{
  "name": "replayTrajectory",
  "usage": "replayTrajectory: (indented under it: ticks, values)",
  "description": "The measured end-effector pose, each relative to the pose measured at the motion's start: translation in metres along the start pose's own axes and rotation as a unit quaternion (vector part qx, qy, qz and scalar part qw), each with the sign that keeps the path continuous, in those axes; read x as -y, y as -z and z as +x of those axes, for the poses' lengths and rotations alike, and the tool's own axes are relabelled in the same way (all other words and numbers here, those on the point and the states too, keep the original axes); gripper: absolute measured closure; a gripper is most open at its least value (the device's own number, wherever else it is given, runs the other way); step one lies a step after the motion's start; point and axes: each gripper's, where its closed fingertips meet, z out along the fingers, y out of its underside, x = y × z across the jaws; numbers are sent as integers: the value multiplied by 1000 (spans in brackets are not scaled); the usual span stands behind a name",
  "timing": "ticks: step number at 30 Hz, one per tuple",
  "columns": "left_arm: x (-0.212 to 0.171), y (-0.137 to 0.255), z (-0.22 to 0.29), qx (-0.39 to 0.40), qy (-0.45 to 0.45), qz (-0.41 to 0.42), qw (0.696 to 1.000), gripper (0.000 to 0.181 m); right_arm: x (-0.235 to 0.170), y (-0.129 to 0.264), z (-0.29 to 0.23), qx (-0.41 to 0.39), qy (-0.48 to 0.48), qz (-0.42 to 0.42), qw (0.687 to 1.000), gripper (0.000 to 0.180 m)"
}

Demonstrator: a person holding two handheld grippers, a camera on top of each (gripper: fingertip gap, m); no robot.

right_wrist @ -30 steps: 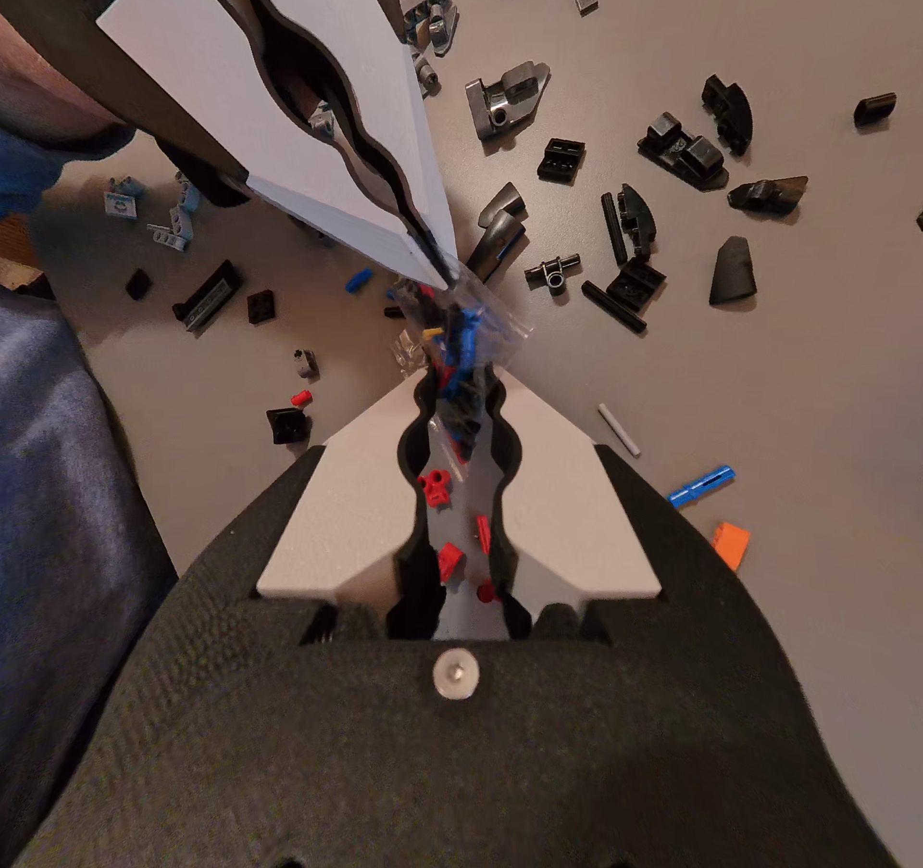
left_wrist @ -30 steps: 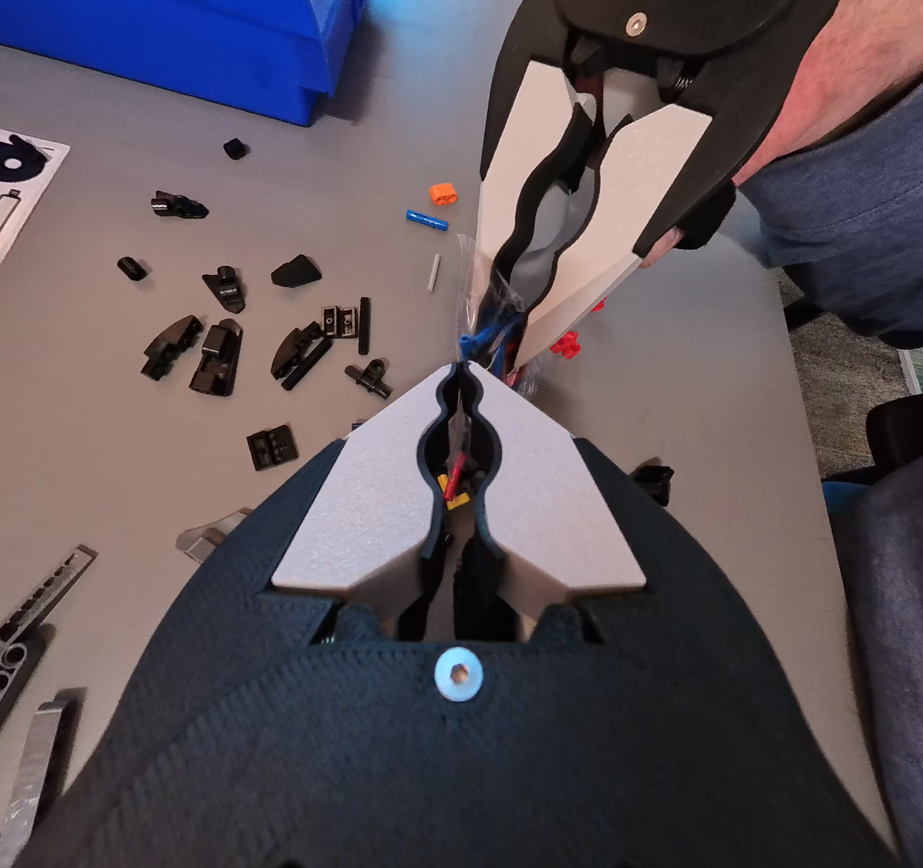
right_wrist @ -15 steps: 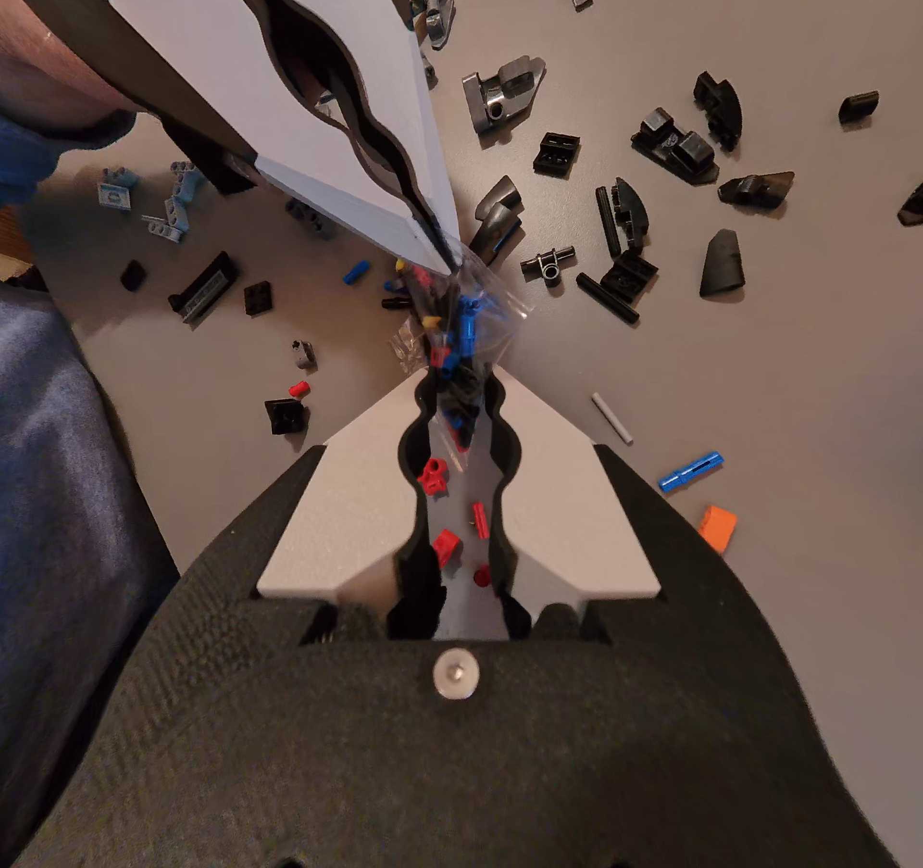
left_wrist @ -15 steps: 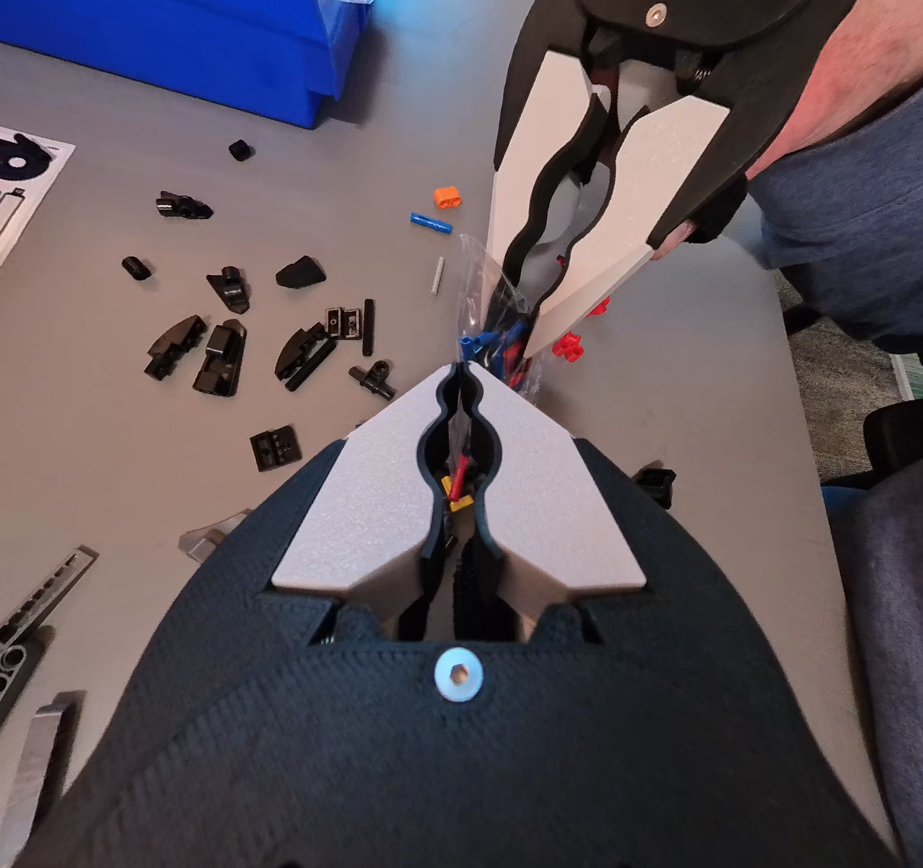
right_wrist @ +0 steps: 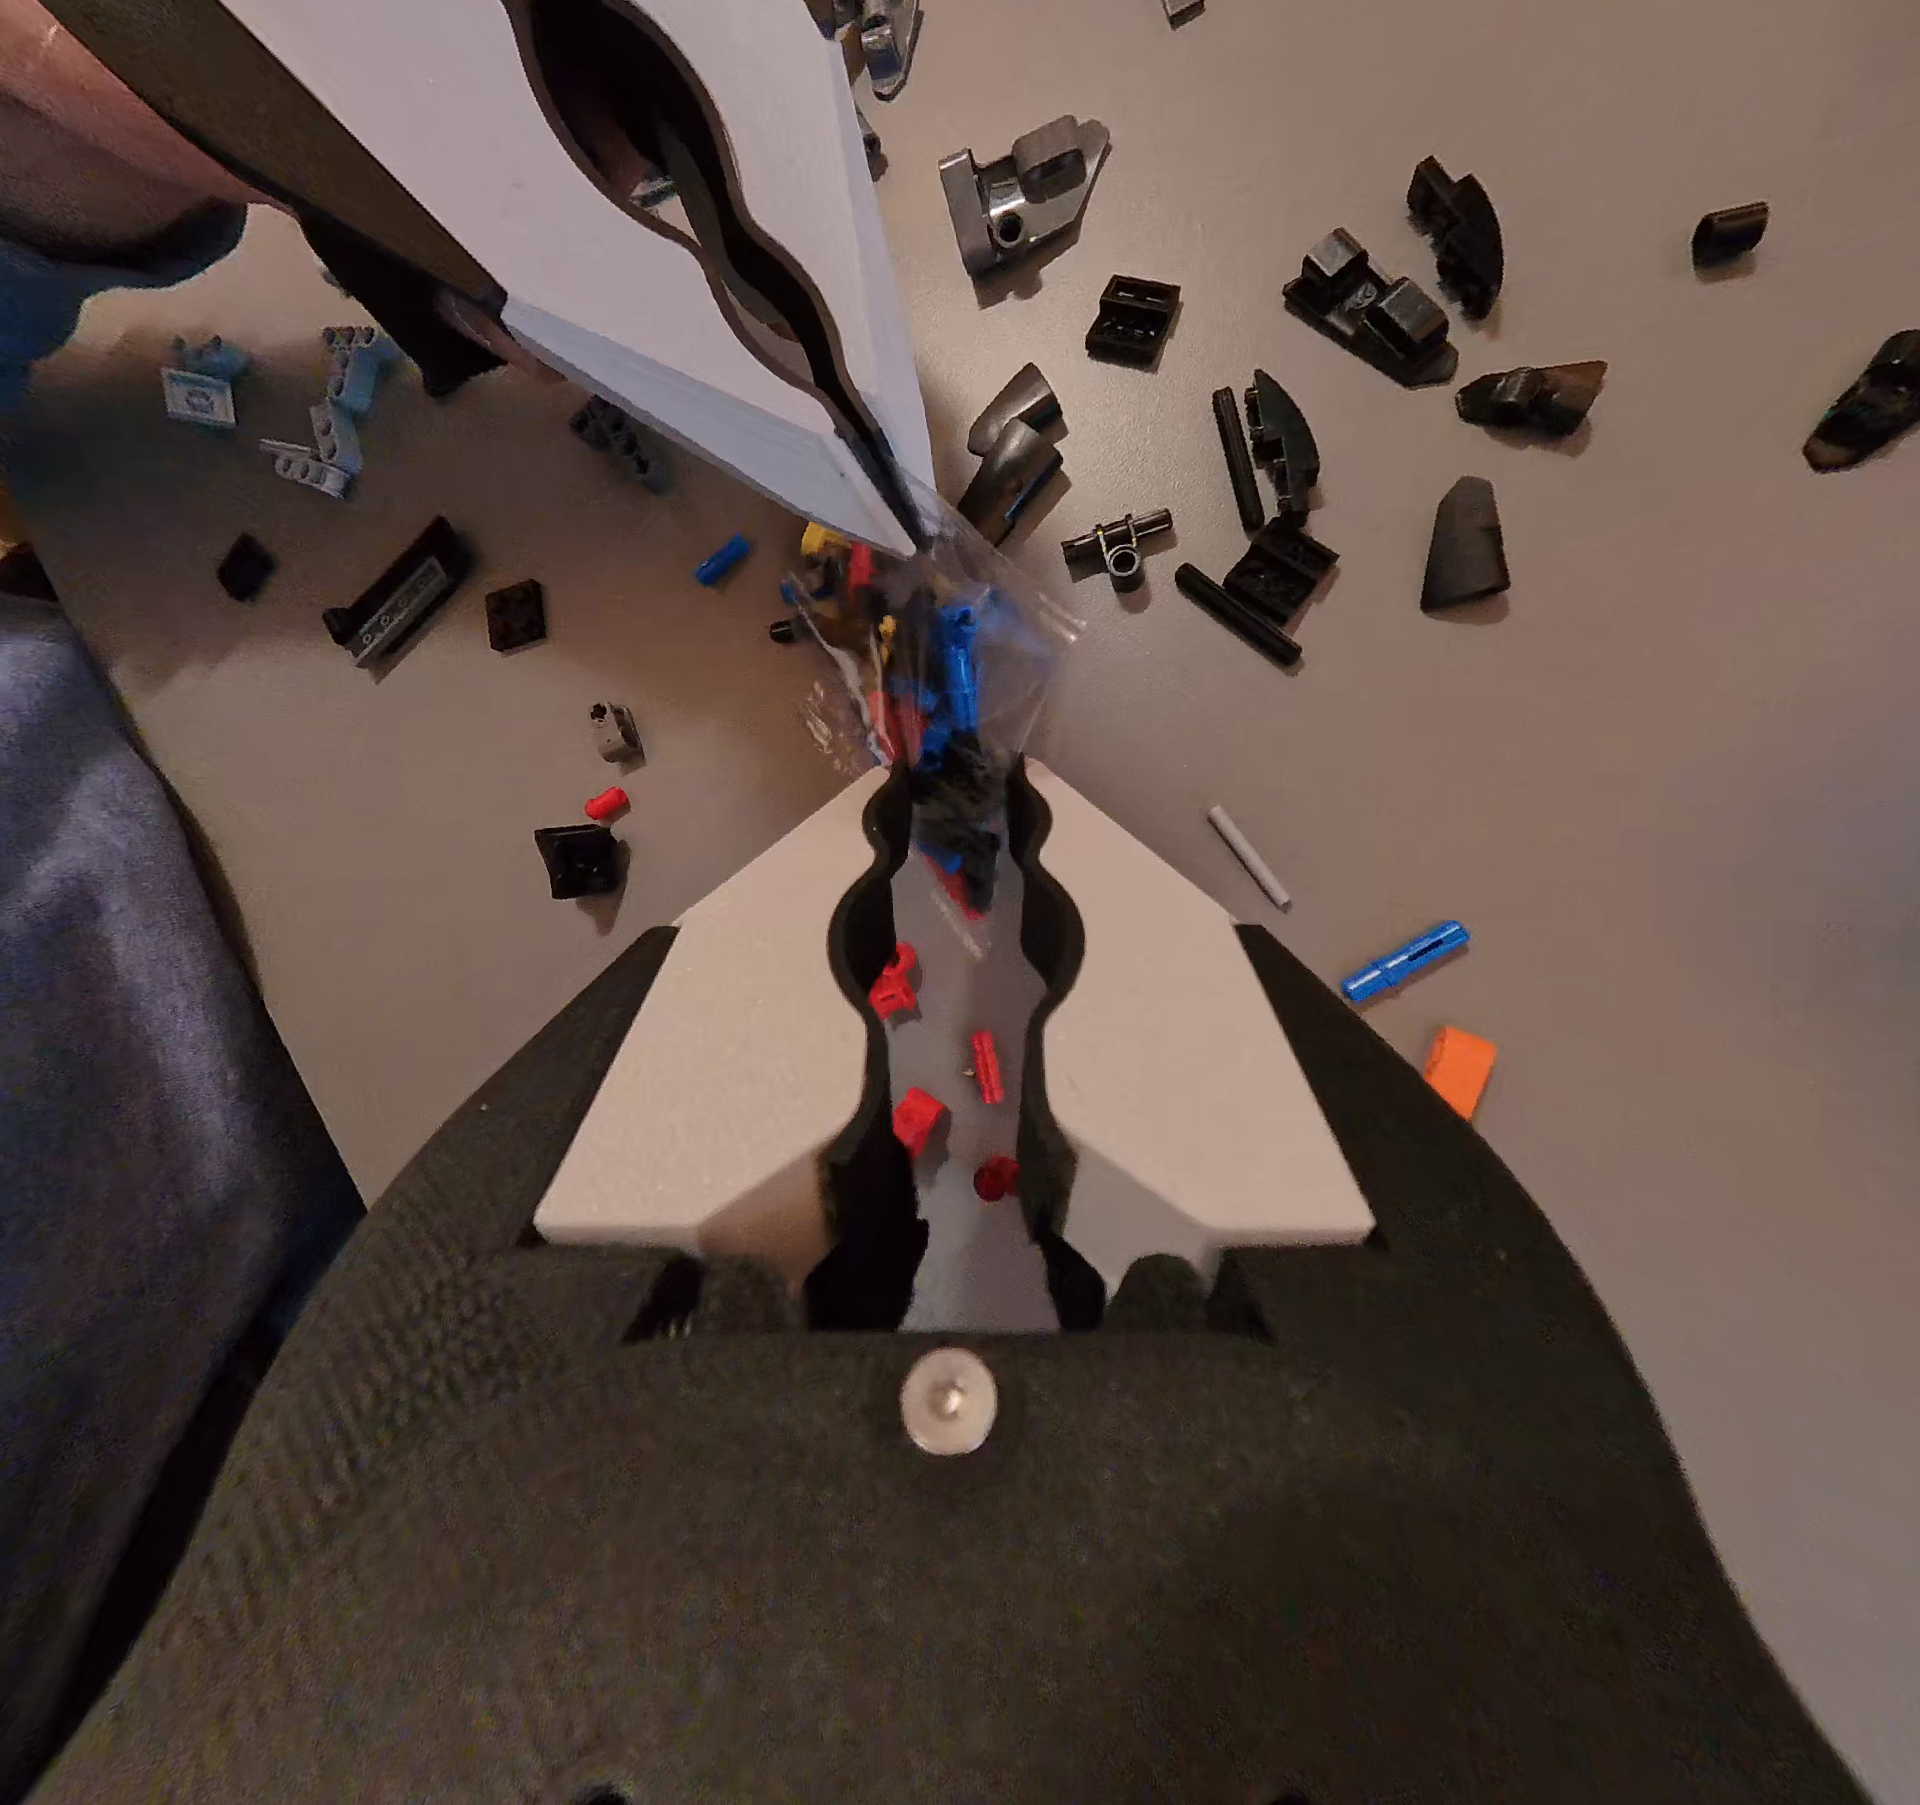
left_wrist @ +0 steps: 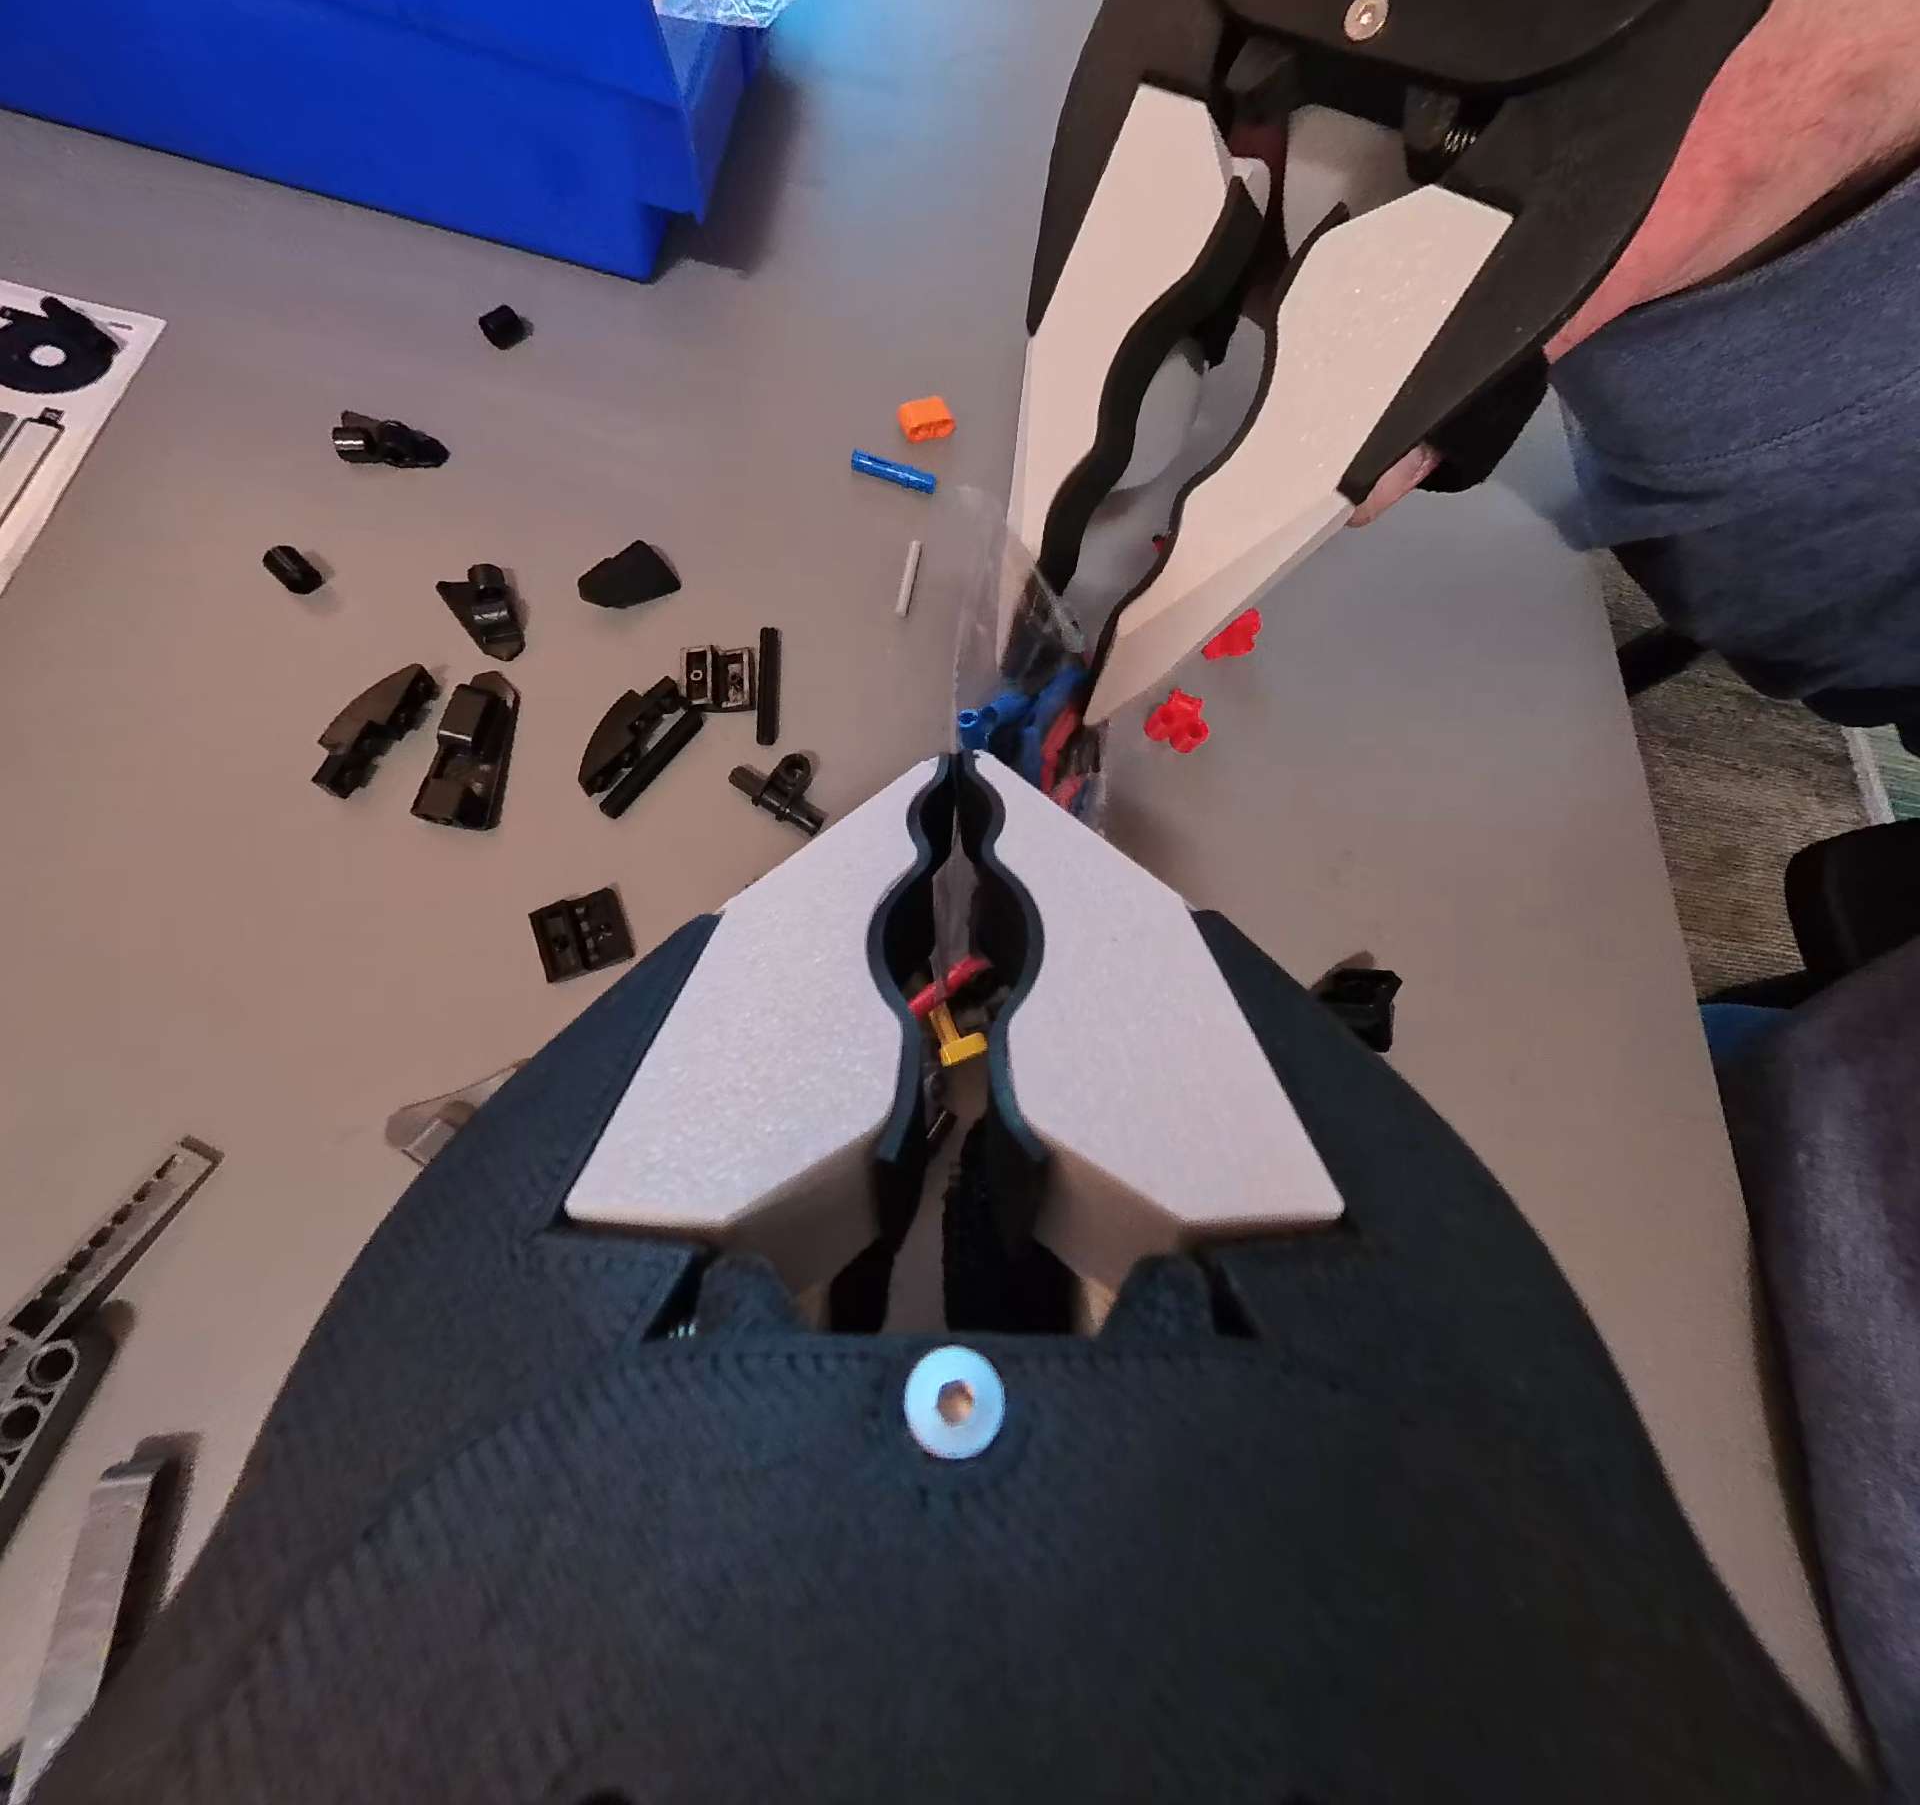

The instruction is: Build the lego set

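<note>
The clear plastic bag (right_wrist: 940,675) of small blue, red and black LEGO pins hung stretched between the two grippers, just above the grey table (left_wrist: 1351,924), and over the last second it had barely shifted. The left gripper (left_wrist: 956,768) stayed clamped on one edge of the film, its fingers pressed together at the tips. The right gripper (right_wrist: 951,789) stood a little apart at the tips, with the bag's lower end lying in the gap; whether it truly gripped the film was hard to tell. It had drawn slightly away from the left one compared with a second earlier, which suggested a slow pull to tear or empty the bag.

Red pieces (right_wrist: 914,1121) lay on the table beneath the right gripper, as they had a second earlier, with two more red connectors (left_wrist: 1174,721) beside the bag, so the bag appeared already open. Around it were scattered black parts (left_wrist: 468,747), a blue pin (left_wrist: 891,470), an orange piece (left_wrist: 925,418) and a blue bin (left_wrist: 364,62). Building proper had likely not begun.
</note>
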Motion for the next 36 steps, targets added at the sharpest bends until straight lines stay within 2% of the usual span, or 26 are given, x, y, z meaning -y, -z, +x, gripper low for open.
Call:
replayTrajectory:
  ticks: [8,27,36]
  values:
    - [0,1,-1,0,-1,1,1000,181,-4,5,6,-7,-7,1,1000,162]
    - [2,6,-6,-1,2,10,1000,181,1,7,-1,-3,19,-5,1000,177]
    - [-1,7,-10,0,4,8,1000,181,5,6,-1,-4,28,-8,1000,178]
